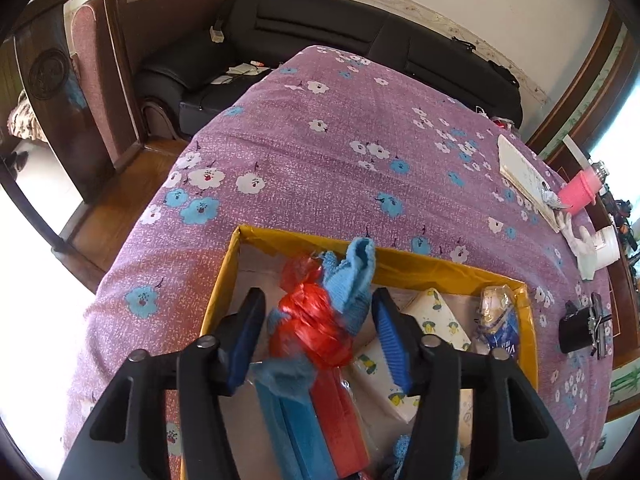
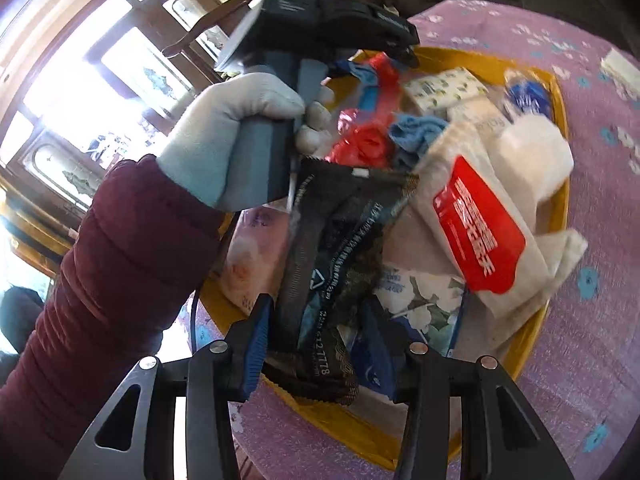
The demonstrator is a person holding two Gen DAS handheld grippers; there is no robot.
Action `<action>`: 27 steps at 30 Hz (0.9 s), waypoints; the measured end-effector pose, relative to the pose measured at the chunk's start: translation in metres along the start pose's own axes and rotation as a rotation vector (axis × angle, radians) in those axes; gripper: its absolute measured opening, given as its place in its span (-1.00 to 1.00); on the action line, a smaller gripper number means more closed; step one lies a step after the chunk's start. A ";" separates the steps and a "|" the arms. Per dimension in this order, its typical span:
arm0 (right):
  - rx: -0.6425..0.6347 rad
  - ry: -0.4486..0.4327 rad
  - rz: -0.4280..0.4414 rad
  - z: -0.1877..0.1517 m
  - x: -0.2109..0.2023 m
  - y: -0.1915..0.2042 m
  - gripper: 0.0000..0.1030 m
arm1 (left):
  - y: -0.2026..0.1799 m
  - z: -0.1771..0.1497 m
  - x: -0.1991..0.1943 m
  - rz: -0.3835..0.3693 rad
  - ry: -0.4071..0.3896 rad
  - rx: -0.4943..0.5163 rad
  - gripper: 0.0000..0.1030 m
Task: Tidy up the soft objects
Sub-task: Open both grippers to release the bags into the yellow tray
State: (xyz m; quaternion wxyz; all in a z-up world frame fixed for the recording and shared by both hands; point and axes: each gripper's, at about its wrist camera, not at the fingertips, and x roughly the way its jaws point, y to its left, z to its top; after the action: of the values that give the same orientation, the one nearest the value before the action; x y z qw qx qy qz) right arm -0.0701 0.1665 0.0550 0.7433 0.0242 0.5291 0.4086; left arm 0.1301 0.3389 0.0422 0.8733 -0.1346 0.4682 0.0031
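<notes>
Now left jaws spread around bundle; right jaws pinch black packet above box.

Both wrist views close, angled down, sharing the yellow box

At the left of the frame, a puffy dark red sleeve ends in a pale glove. Each black claw has blue ribbed pads and silver screws.
</notes>
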 end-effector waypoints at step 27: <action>-0.102 -0.171 -0.122 -0.020 -0.045 0.025 0.47 | -0.034 -0.023 -0.117 0.321 -0.384 0.104 0.91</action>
State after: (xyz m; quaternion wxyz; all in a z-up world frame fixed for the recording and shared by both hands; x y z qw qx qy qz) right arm -0.1057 0.1469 0.0923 0.8095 -0.0110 0.4426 0.3856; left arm 0.0497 0.3148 0.1335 0.9403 -0.0101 0.3088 0.1431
